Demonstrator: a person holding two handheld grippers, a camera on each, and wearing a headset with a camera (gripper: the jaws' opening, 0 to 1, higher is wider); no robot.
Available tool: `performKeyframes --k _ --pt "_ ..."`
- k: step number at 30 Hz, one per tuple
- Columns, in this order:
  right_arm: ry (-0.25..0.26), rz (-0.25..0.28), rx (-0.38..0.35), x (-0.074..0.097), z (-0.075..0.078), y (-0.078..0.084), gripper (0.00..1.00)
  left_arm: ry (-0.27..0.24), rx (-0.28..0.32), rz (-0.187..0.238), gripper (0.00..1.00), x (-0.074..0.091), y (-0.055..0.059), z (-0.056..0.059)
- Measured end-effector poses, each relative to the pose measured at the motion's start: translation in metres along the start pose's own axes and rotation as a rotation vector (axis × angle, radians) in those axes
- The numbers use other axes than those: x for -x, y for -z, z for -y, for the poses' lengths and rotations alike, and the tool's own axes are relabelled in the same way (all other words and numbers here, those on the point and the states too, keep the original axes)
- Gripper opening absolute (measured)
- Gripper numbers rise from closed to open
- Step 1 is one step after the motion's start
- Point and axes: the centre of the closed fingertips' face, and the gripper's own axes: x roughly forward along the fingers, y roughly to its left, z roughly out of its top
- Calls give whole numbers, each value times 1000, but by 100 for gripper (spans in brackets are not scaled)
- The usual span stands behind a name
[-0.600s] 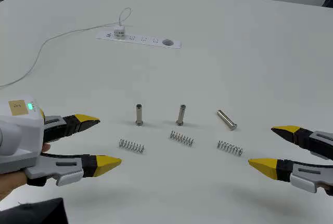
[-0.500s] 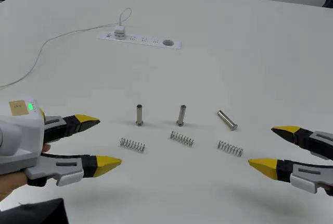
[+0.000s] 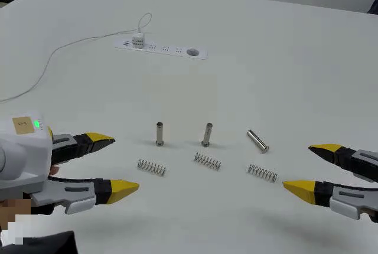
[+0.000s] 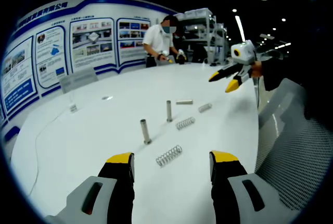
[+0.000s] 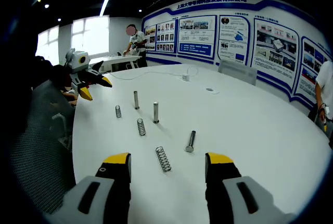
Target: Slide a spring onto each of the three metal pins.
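Note:
Two metal pins stand upright on the white table, the left pin and the middle pin. A third pin lies on its side to the right. In front of each lies a spring: left spring, middle spring, right spring. My left gripper is open near the left spring. My right gripper is open beside the right spring. Neither holds anything.
A white power strip with a plugged-in charger and a cable lies at the far side of the table. In the gripper views a person stands in the room's background, before wall posters.
The head view has shifted slightly, so everything sits a little lower in the picture. Pins, springs and both grippers keep their places relative to each other.

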Motion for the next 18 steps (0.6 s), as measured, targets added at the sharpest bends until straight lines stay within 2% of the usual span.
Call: performKeyframes --k 11,18 --pt "1 -1 -6 -14 13 -17 53 -2 -4 -4 59 -1 0 1" --pt "6 -63 -5 -34 23 -20 46 -5 -6 -5 59 0 0 0"
